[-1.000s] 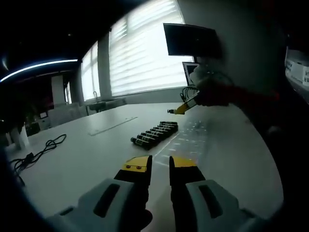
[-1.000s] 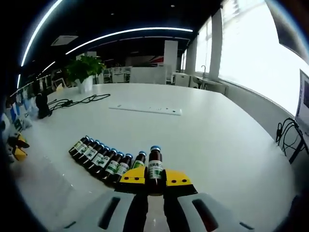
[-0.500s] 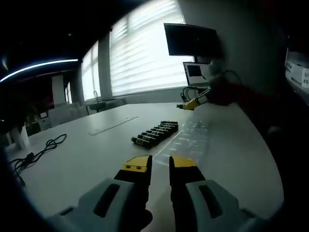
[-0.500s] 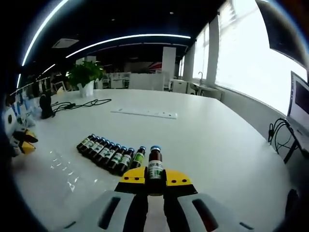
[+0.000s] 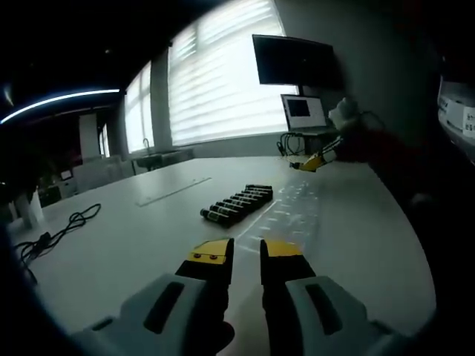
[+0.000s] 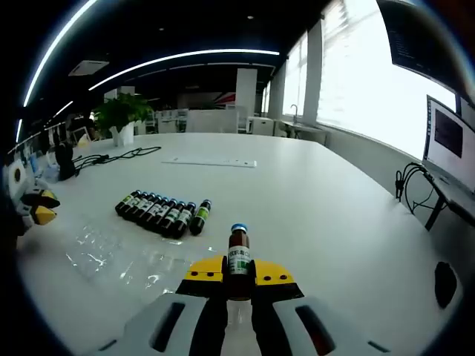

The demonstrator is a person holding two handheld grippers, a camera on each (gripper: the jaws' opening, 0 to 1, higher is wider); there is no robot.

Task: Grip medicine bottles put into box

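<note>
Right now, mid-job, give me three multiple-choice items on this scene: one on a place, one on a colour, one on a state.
1. Where do the spare bottles lie?
A. In a row on the white table
B. Inside a box
C. On the floor

2. What colour is the cap of the gripped bottle?
A. Red
B. Blue
C. White

3. What is the left gripper holding?
A. A bottle
B. A cable
C. Nothing

Answers: 1 A, the right gripper view shows them side by side on the tabletop. 2 B, the cap above the right gripper is blue. 3 C, the left gripper view shows a bare gap between its jaws.
</note>
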